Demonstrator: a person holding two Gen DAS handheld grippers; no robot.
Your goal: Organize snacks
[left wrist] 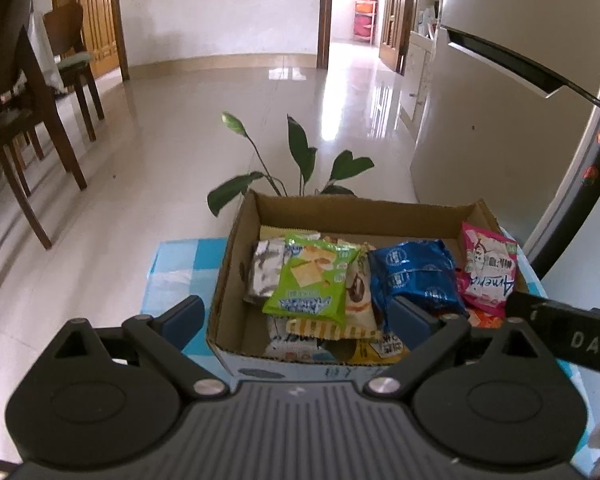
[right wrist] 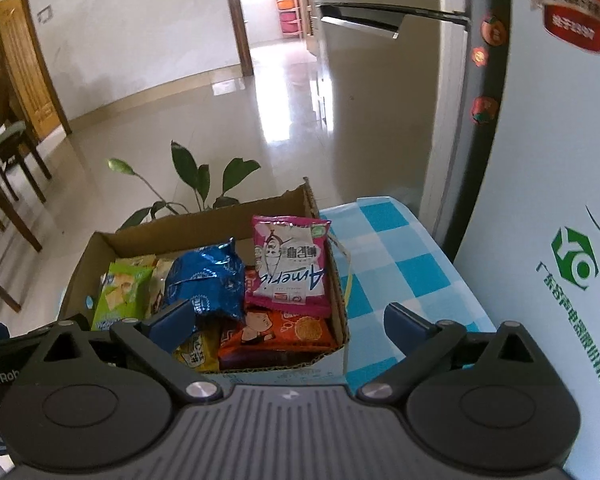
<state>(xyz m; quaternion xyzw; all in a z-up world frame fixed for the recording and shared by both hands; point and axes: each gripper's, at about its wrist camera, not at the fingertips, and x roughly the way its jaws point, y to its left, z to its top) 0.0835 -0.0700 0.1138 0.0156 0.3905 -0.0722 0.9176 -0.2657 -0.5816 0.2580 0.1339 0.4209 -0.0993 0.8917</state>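
Checked cloth point(right wrist: 396, 264) under snack box point(left wrist: 236, 240), tiled floor point(left wrist: 180, 128); both tongs wide open, empty

left wrist: above box point(left wrist: 236, 248) | right wrist: same box, close, downward

My left tongs body point(left wrist: 296, 432) cut off at bottom edge. Bottom snack packs in cardboard box point(left wrist: 236, 240) mostly covered by green pack point(left wrist: 312, 284) and blue pack point(left wrist: 416, 280). Print on pink pack point(right wrist: 290, 264) too small for me to read. Plant point(left wrist: 300, 160) pot hidden behind box. Fridge point(right wrist: 540, 200) cut off at right edge.
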